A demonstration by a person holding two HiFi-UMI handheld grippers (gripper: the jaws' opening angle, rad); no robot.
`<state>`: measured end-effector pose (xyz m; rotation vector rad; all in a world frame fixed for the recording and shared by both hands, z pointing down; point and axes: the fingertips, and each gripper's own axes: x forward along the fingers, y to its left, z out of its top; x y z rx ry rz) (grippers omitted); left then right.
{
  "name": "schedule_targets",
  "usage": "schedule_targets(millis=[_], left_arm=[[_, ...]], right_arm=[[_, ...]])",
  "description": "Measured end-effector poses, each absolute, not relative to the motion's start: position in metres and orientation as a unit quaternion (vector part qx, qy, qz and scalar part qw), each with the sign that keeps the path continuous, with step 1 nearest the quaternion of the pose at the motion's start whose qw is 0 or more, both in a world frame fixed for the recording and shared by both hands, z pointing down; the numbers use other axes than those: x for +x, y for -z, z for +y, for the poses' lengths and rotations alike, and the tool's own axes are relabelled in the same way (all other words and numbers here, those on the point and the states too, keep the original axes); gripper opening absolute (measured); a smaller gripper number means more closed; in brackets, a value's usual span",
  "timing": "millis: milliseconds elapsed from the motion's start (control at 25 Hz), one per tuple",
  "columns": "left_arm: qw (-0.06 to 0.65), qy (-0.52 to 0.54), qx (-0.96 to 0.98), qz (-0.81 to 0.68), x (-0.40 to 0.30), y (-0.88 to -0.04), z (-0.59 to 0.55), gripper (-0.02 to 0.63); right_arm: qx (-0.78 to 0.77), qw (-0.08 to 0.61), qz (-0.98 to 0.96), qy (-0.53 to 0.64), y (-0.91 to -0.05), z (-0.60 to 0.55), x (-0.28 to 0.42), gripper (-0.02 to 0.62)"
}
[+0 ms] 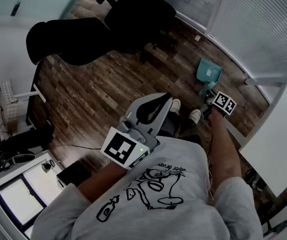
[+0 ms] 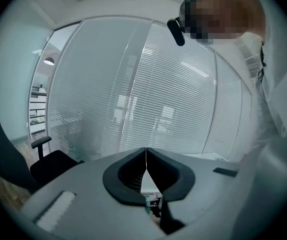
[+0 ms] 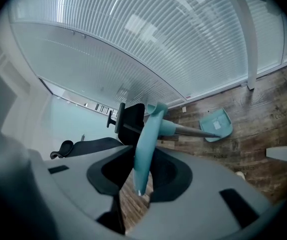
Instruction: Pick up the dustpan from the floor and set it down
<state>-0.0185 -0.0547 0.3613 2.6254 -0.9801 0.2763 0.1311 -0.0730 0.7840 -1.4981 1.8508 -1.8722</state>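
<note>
My right tongs point(image 3: 144, 176) are clenched on the smooth teal plastic handle point(image 3: 148, 134) of the dustpan point(image 1: 208, 70). A thin grey rod runs from it down to the scoop-shaped pan point(image 3: 216, 125), which seems to rest on the dark wood-plank floor point(image 3: 263, 134) near the slatted blinds point(image 3: 133, 34). I judge the lift is just beginning. Next comes a steady raise without letting the handle swivel. My left tongs point(image 2: 146, 166) are clenched together, empty.

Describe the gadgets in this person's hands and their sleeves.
Both the left gripper and right gripper are pale-grey plastic shells with black-lined jaws. Each carries a white cube printed with black square markers; a green light glows on the left one. The person wears a grey sweatshirt with a black line drawing.
</note>
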Motion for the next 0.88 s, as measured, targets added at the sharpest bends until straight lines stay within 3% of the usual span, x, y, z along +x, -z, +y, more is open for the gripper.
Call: schedule_targets(millis=[560,880], left_arm=[[0.156,-0.064,0.927,-0.336,-0.010,-0.348,-0.053,0.003],[0.153,-0.054,0.927,-0.338,-0.012,-0.345,-0.056,0.003]], right_arm=[[-0.461,0.098,0.639,0.608,-0.723,-0.064,0.136,0.087],[-0.429,0.134,0.682,0.576,-0.636,-0.049,0.119,0.095]])
